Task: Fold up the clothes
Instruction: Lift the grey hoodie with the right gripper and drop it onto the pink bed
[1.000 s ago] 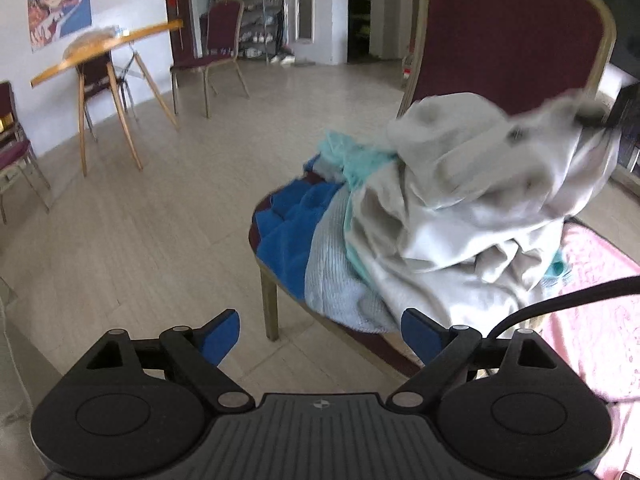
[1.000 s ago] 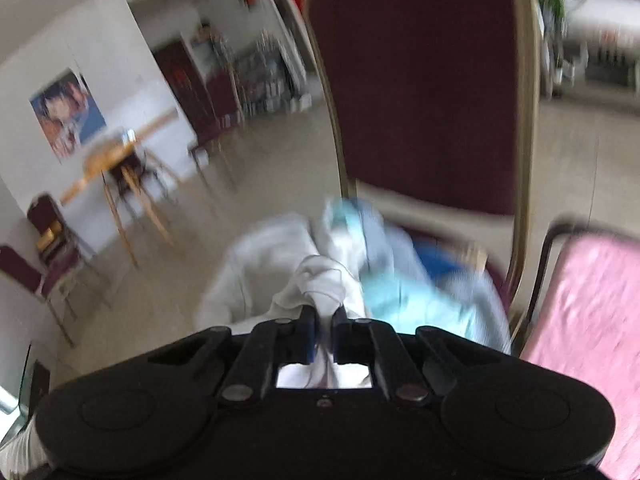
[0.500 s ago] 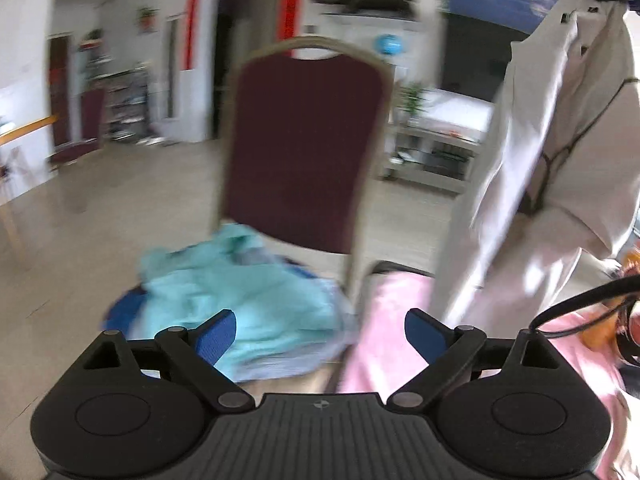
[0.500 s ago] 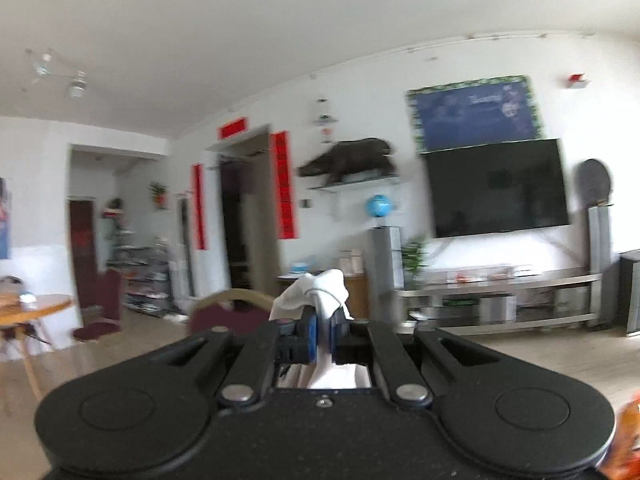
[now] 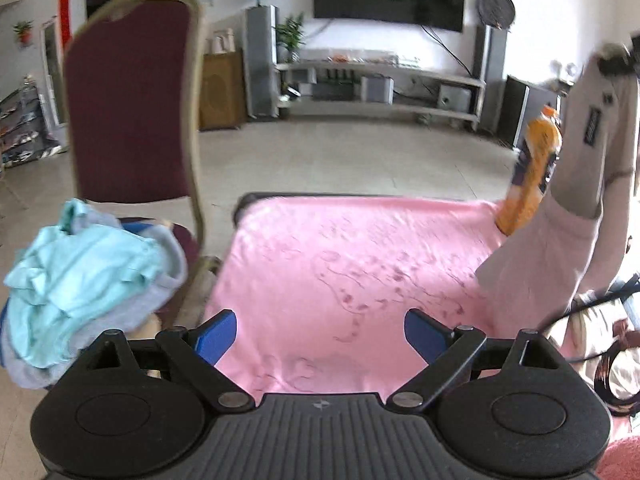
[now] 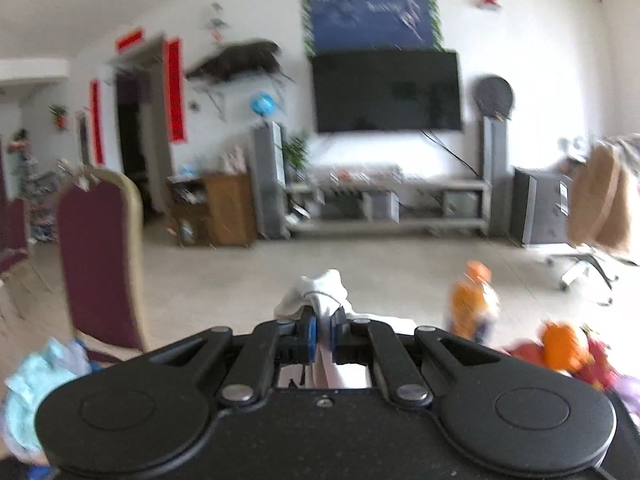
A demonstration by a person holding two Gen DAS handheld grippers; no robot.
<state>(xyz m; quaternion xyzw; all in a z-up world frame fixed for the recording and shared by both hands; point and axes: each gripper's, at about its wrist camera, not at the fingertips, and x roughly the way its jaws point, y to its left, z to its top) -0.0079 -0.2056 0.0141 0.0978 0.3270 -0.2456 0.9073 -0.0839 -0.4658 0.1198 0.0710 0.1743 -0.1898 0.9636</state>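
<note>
My right gripper (image 6: 323,330) is shut on a fold of a pale beige garment (image 6: 320,288). In the left wrist view that garment (image 5: 580,184) hangs from the upper right, its lower part resting on the right side of the pink cloth-covered table (image 5: 340,264). My left gripper (image 5: 320,330) is open and empty, held above the near edge of the pink cloth. A pile of clothes (image 5: 80,280), light teal on top with grey and blue under it, lies on the maroon chair (image 5: 132,112) at the left.
An orange bottle (image 5: 532,168) stands at the table's far right corner, beside the hanging garment. Orange and red items (image 6: 568,348) lie at the right. A TV stand (image 5: 380,84) with speakers lines the far wall, across open tiled floor.
The right gripper lifted the beige garment off the chair pile and carried it right, over the pink table. The left gripper swung right from the chair to face the table, still open.
</note>
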